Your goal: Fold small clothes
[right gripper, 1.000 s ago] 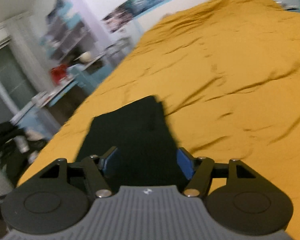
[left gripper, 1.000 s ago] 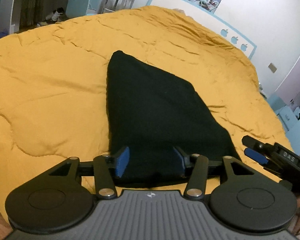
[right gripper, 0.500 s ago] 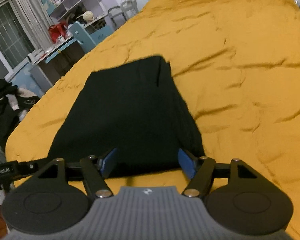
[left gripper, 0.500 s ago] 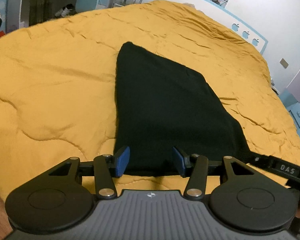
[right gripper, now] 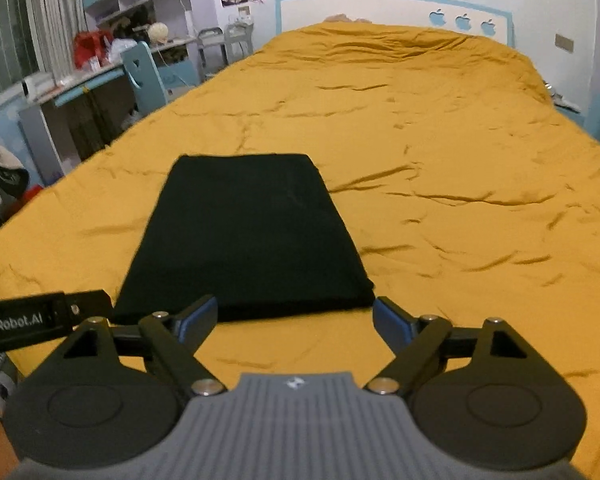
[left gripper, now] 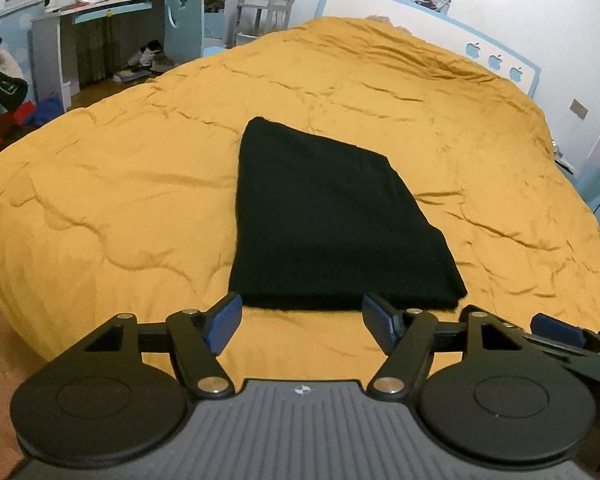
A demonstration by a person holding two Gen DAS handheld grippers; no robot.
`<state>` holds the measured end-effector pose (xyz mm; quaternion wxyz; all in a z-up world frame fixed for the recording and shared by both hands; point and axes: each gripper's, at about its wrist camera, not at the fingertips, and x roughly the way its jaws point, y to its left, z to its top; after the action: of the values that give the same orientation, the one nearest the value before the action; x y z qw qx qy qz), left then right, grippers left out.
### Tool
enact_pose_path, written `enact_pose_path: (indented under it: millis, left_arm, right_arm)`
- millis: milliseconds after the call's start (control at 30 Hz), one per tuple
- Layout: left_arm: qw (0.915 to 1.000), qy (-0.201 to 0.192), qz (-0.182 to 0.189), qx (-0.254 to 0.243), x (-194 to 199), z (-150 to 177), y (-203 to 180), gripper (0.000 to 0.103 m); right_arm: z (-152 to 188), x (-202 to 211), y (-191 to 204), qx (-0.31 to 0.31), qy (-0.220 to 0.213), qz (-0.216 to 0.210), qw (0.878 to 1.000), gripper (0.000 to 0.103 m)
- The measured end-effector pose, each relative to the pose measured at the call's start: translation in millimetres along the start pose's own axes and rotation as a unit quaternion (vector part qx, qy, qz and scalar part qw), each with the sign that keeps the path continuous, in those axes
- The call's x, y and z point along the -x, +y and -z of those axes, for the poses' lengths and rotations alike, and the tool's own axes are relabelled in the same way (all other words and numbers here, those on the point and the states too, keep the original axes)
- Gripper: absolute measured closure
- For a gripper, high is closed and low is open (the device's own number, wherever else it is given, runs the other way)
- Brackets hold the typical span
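Note:
A black garment [left gripper: 332, 220] lies folded flat in a neat rectangle on the yellow-orange bedspread [left gripper: 120, 208]. It also shows in the right wrist view [right gripper: 244, 232]. My left gripper [left gripper: 300, 320] is open and empty, just short of the garment's near edge. My right gripper [right gripper: 296, 318] is open and empty, also just short of the near edge, not touching the cloth. The right gripper's finger tip [left gripper: 556, 326] shows at the lower right of the left wrist view. The left gripper's body [right gripper: 40, 318] shows at the left of the right wrist view.
A white and blue headboard [left gripper: 440, 36] stands at the far end of the bed. A desk [left gripper: 92, 28] with a blue chair [left gripper: 184, 20] and clutter stands to the left. The bed's near edge [left gripper: 4, 292] drops to the floor at left.
Both grippers have pulled back from the garment toward the bed's near edge, and their jaws have opened wider. The garment lies flat, more squared in view.

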<state>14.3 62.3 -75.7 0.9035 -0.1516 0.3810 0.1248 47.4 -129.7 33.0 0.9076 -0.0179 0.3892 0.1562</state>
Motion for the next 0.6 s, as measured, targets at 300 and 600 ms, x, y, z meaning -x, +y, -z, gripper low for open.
enact_pose_path:
  millis: [300, 600]
  left_arm:
    - [0.9998, 0.0, -0.019, -0.011, 15.7, 11.7, -5.4, 0.022]
    - [0.9997, 0.005, -0.022, -0.01, 19.7, 16.7, -3.1, 0.022]
  right_arm:
    - [6.0, 20.3, 10.1, 0.023, -0.005, 0.01, 1.0, 0.022]
    - [7.8, 20.3, 11.6, 0.02, 0.002, 0.008, 1.0, 0.022]
